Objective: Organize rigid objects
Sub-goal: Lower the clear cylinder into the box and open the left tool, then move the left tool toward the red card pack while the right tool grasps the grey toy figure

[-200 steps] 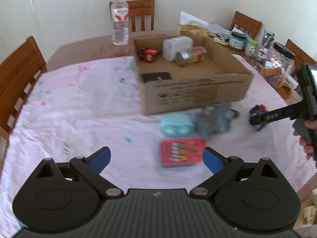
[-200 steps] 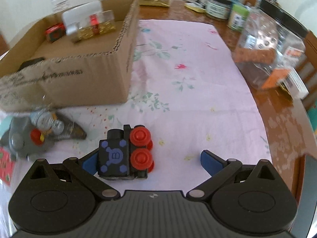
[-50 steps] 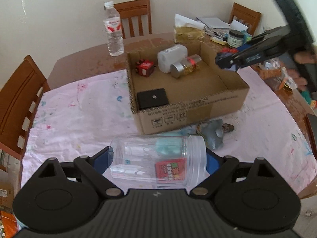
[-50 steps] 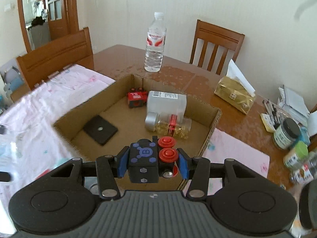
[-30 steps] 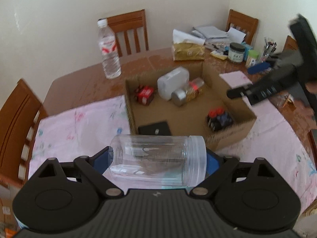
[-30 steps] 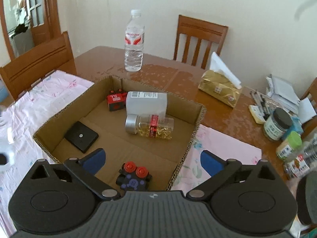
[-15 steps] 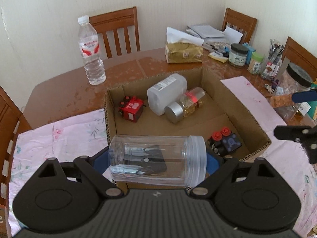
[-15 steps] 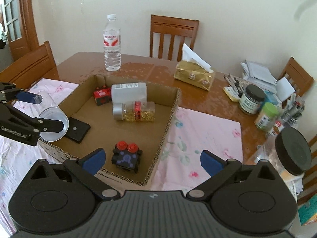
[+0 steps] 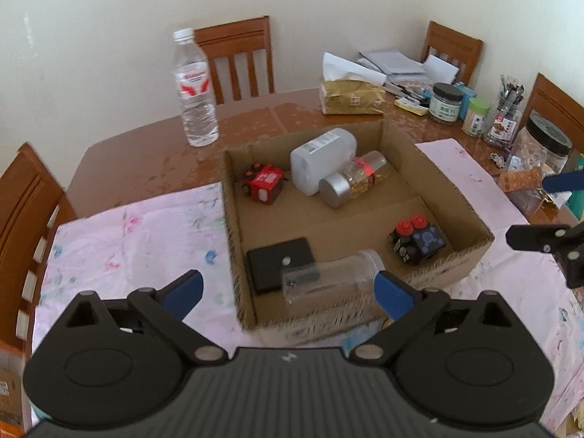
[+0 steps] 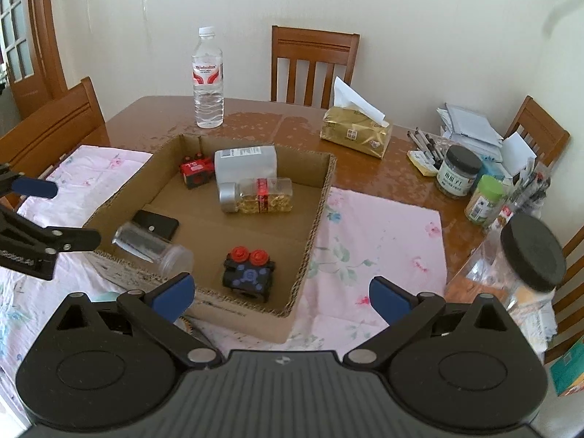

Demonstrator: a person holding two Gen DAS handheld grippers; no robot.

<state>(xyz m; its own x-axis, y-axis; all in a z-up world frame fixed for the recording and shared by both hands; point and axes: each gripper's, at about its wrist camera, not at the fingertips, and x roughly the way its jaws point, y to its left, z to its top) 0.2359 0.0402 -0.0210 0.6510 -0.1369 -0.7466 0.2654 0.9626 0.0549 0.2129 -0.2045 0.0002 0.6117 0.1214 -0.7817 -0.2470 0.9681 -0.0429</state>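
Note:
An open cardboard box (image 9: 460, 197) (image 10: 314, 219) sits on the pink tablecloth. A clear plastic jar (image 9: 332, 279) (image 10: 153, 246) lies on its side at the box's near edge, free of my left gripper (image 9: 288, 292), which is open just above it. In the box lie a black square pad (image 9: 279, 268), a blue-and-red cube (image 9: 418, 242) (image 10: 250, 272), a red cube (image 9: 264, 186), a white bottle (image 9: 321, 158) and a capsule jar (image 9: 352, 179). My right gripper (image 10: 279, 297) is open and empty, above the box's right front corner.
A water bottle (image 9: 193, 91) stands behind the box. A gold tissue pack (image 9: 352, 98), jars, pens and papers (image 10: 471, 146) crowd the far right of the wooden table. A large black-lidded jar (image 10: 529, 252) stands at the right. Chairs surround the table.
My left gripper opened and let go of the clear jar, which now lies in the box's front part. My right gripper drew back a little and stays open.

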